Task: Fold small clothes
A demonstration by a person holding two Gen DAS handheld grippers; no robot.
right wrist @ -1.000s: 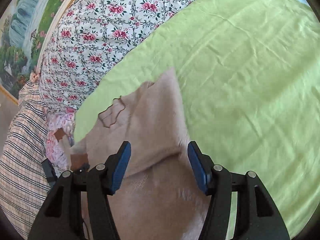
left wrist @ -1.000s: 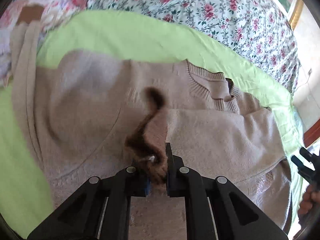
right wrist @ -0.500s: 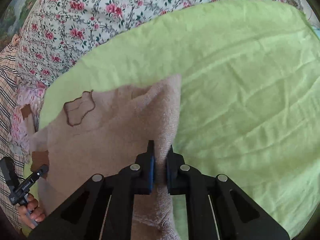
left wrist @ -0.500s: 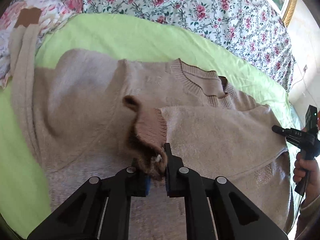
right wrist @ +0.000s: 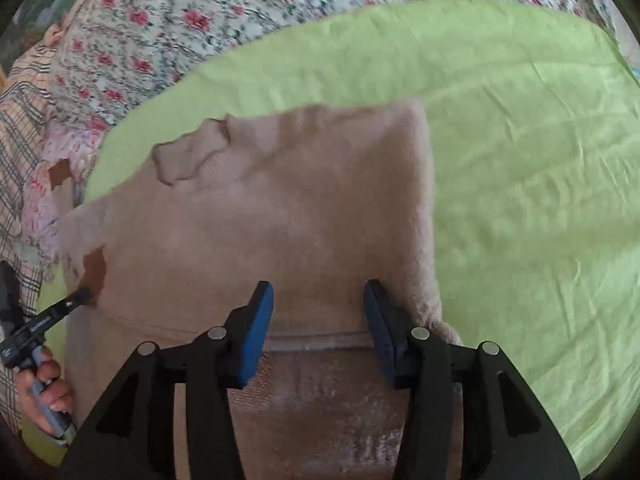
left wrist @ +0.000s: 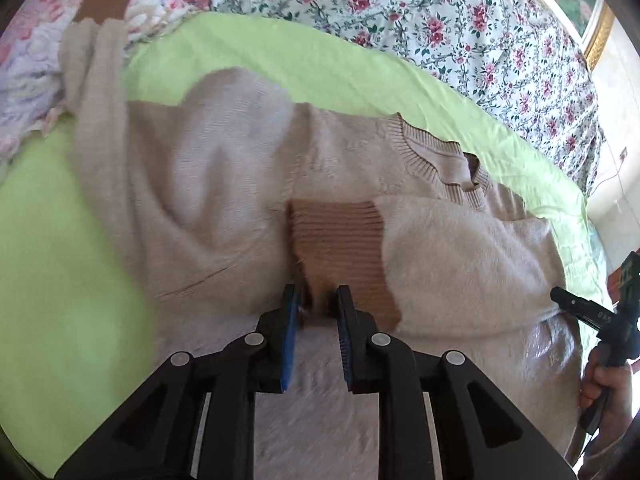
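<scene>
Beige knit sweater (left wrist: 224, 184) lies spread on a lime-green sheet (left wrist: 280, 60) over a bed; floral bedding (left wrist: 440, 20) behind it. One sleeve is folded across the chest, its brown ribbed cuff (left wrist: 340, 248) lying flat just below the ribbed neckline (left wrist: 432, 152). The other sleeve runs off toward the far left, its brown cuff (left wrist: 102, 2) resting on the floral bedding. Left gripper (left wrist: 316, 300): fingers narrow and just opening, the cuff's near edge between the blue pads (left wrist: 291, 332) with small gaps either side; grip looks released. Right gripper (right wrist: 318, 300): fingers at a middling spread, just opened, hovering over the folded side of the sweater near its right edge; cloth lies flat under them, nothing pinched. From the right wrist view, the left gripper's tip touches the brown cuff at frame left, with the person's hand (right wrist: 44, 392) on its handle. From the left wrist view, the right gripper shows at the far right edge, also hand-held.
</scene>
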